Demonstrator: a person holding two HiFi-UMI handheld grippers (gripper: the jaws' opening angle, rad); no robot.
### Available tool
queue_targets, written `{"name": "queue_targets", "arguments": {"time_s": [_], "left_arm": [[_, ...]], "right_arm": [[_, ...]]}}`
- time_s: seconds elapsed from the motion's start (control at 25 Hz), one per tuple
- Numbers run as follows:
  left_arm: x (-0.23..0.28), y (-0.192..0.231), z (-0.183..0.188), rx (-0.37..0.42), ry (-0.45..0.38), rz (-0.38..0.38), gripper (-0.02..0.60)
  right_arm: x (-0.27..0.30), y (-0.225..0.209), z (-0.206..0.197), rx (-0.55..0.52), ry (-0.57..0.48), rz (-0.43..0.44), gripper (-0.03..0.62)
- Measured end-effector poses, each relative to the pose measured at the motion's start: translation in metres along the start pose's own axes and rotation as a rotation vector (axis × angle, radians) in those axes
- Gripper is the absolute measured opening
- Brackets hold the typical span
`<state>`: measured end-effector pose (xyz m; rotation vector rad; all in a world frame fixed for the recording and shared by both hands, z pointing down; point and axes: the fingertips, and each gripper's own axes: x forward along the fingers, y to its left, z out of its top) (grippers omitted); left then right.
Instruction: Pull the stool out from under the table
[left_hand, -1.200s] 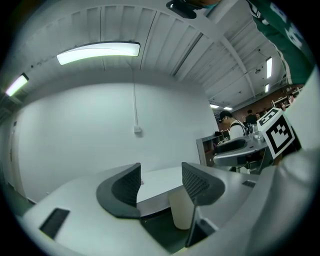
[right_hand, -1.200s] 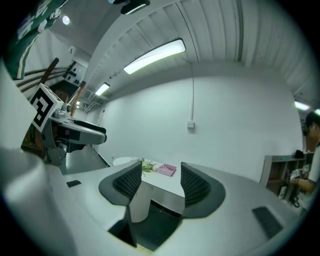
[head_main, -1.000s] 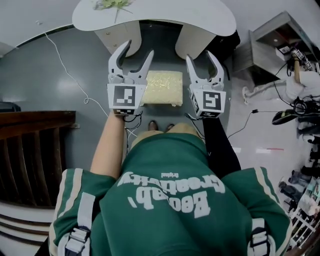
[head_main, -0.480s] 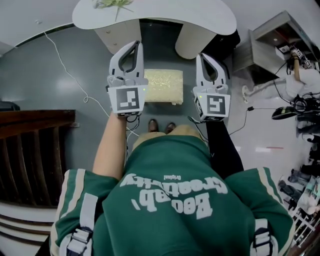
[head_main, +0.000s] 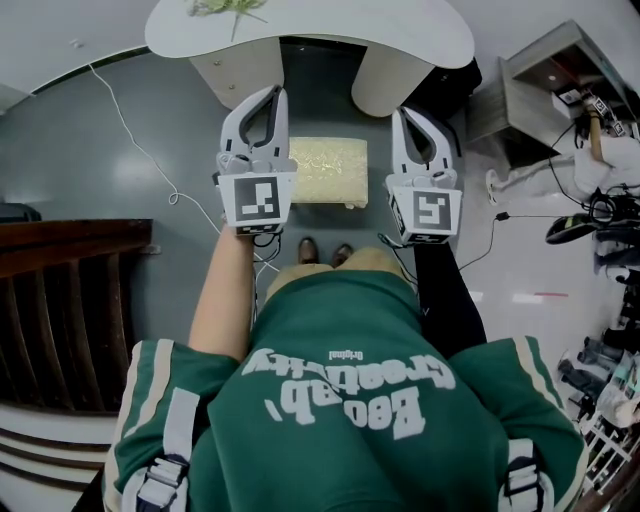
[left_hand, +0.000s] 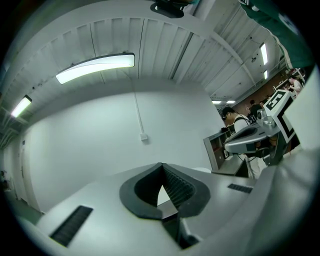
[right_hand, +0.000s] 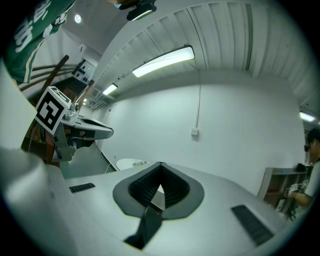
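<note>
The stool (head_main: 326, 171), with a pale yellow cushion, stands on the grey floor just in front of the white table (head_main: 310, 30), between its two legs. My left gripper (head_main: 272, 93) hangs in the air over the stool's left edge, jaws shut with nothing in them. My right gripper (head_main: 408, 113) hangs to the right of the stool, also shut and empty. In the left gripper view the closed left gripper (left_hand: 161, 165) points at a bare white wall, with the right gripper's body at the right. In the right gripper view the closed right gripper (right_hand: 160, 164) faces the same wall.
The table's two legs (head_main: 240, 70) (head_main: 385, 78) flank the stool's far end. The person's shoes (head_main: 322, 250) stand just behind the stool. A white cable (head_main: 130, 130) runs across the floor at left. A dark wooden railing (head_main: 70, 250) is at left, a grey cabinet (head_main: 530, 90) at right.
Both grippers' jaws, spread wide a second ago, have closed with nothing between them. The hands have stayed nearly in place above the stool.
</note>
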<state>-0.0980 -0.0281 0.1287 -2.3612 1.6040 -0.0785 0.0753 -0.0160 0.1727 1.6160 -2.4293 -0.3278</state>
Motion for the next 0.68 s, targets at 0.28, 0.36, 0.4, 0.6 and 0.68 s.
{"name": "queue_targets", "arguments": {"time_s": [0.28, 0.36, 0.4, 0.6, 0.68], "left_arm": [[0.0024, 0.0021, -0.0019, -0.005, 0.006, -0.002, 0.014], [0.0019, 0.0037, -0.0054, -0.013, 0.01, 0.001, 0.014], [0.0015, 0.0045, -0.007, -0.015, 0.012, 0.002, 0.014], [0.0003, 0.004, -0.007, -0.032, 0.003, -0.005, 0.014], [-0.0009, 0.0012, -0.0035, -0.05, -0.014, -0.019, 0.014]], "right_arm": [[0.0029, -0.0012, 0.0006, 0.008, -0.006, 0.0, 0.006], [0.0031, -0.0003, 0.0003, 0.01, -0.009, -0.001, 0.006], [0.003, 0.0, 0.0005, 0.011, -0.011, -0.003, 0.006], [0.0029, -0.0033, 0.0017, 0.009, -0.013, -0.013, 0.006], [0.0027, -0.0052, 0.0016, 0.009, -0.012, -0.017, 0.006]]}}
